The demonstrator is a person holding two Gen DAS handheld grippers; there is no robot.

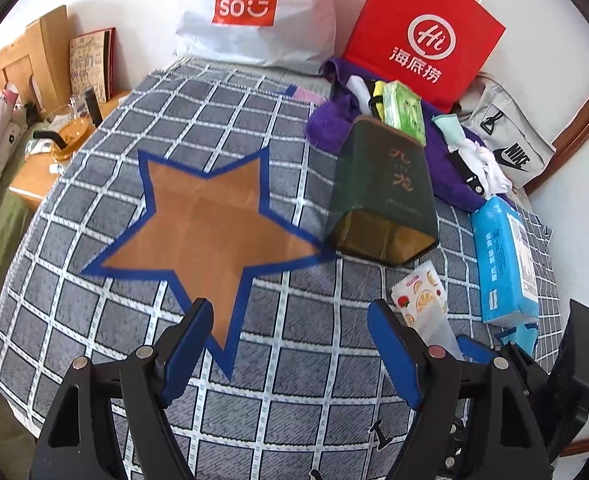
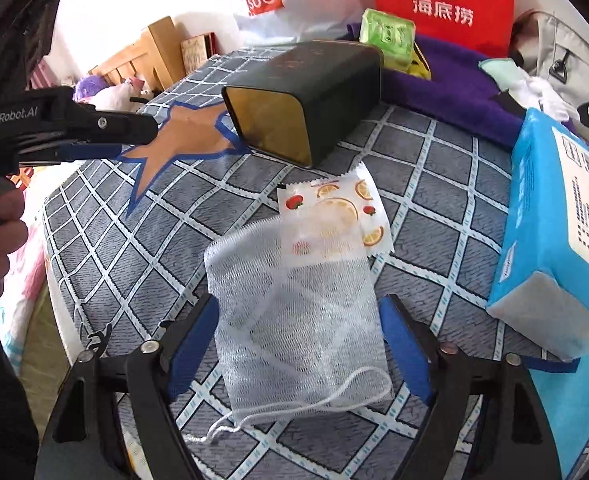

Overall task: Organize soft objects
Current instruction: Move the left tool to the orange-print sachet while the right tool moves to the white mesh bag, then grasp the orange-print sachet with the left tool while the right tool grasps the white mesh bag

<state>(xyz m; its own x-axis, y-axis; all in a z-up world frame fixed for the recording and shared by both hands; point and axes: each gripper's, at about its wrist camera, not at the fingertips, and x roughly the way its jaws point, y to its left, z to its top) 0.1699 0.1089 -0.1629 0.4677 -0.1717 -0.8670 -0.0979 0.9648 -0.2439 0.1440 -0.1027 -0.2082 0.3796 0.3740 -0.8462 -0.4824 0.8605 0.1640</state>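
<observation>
White mesh drawstring bag [image 2: 298,320] lies flat on the checked bed cover [image 2: 434,216], straight ahead at 12 o'clock betw. the right tool's [image 2: 300,340] spread pads, nothing gripped; long axis runs away from the tool. Fruit-print sachet [image 2: 334,212] pokes out its far end. Left tool [image 1: 290,344] also released, empty, farther off. Dark tin [image 2: 306,100] at 12, bags behind.

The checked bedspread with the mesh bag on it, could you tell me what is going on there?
A person is sorting soft items on the bedspread with handheld tongs. The right tongs stand open around a white mesh bag, not gripping it. The left tongs hang open and empty beside the star mat. A fruit-print packet lies partly under the bag.
</observation>
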